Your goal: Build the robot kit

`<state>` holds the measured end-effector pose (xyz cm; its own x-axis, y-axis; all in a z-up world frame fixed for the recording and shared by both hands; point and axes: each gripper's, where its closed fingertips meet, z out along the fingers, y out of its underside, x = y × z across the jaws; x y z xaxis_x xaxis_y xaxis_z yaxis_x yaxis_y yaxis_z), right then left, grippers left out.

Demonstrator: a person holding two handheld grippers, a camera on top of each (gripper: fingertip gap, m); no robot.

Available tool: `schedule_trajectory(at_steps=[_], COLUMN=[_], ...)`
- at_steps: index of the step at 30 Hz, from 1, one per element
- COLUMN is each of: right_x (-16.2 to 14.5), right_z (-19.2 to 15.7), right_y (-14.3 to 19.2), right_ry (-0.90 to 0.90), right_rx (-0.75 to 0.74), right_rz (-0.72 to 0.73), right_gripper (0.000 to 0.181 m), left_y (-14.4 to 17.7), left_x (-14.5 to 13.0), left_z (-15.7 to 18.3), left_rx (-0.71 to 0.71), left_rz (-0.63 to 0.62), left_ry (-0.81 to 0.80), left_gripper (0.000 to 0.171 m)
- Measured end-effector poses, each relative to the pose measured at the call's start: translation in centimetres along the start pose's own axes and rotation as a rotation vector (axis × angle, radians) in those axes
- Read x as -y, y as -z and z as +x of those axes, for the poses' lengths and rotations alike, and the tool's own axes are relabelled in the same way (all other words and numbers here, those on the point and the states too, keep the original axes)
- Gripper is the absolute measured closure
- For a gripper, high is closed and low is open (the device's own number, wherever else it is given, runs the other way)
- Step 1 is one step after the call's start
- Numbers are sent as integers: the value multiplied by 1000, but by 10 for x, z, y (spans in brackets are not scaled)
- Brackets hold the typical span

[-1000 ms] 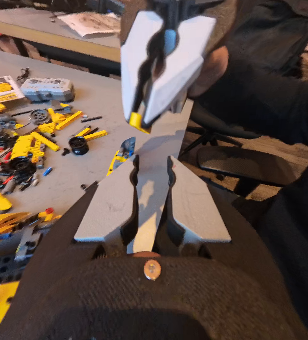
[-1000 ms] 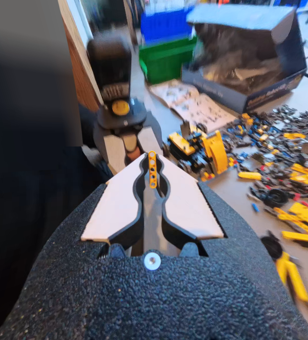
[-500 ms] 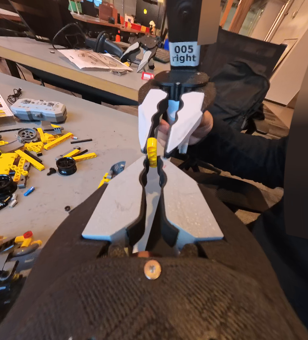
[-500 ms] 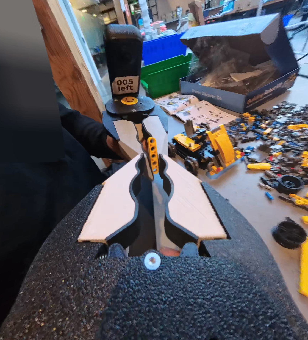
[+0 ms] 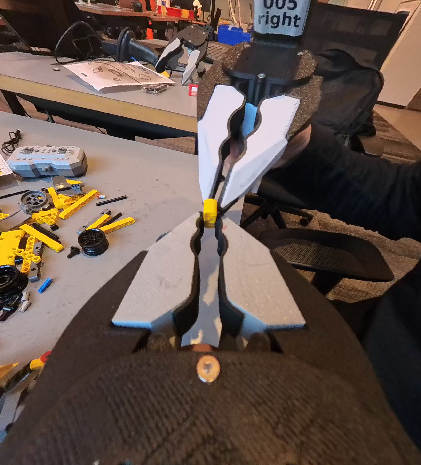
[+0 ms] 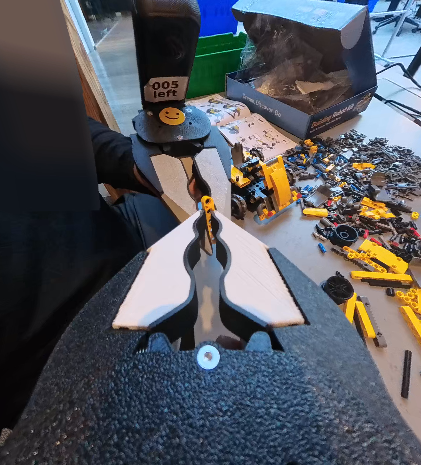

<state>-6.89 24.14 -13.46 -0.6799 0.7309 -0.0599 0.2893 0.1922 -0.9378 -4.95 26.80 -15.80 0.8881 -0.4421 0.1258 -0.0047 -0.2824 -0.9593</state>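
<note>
Yellow beam (image 6: 208,217) — long axis upright, pinched in right claw (image 6: 208,221), left claw (image 5: 209,221) tips narrowed around it.

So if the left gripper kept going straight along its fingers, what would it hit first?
Probably the right gripper, which faces it tip to tip. The yellow beam already sits between both sets of tips, so almost no gap remains; exact depth is hard to judge.

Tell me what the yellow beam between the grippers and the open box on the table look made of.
Yellow beam: likely hard moulded plastic, smooth with a slight sheen and round holes. Open box: apparently printed cardboard, dark blue, with folded flaps and creased edges.
</note>
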Motion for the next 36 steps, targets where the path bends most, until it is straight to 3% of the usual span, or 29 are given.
schedule_trajectory(at_steps=[7,10,15,20,36], right_x=[-5,-5,2,-8,-31], right_z=[15,7,-12,-29,-33], right_y=[4,2,16,13,2], right_ry=[70,153,213,359,476], right_rx=[-257,-316,-241,-207,-214], right_rz=[-48,-57,-67,-191,-339], right_gripper=[168,172,173,173,172], left_y=[1,-2,0,-3,-14], left_x=[-4,-1,6,0,-29], left_z=[-26,-17,9,22,18], left_rx=[243,258,145,137,194], left_rz=[-15,5,99,66,-178], left_ry=[-62,-169,-359,-534,-595], left_gripper=[166,166,166,166,166])
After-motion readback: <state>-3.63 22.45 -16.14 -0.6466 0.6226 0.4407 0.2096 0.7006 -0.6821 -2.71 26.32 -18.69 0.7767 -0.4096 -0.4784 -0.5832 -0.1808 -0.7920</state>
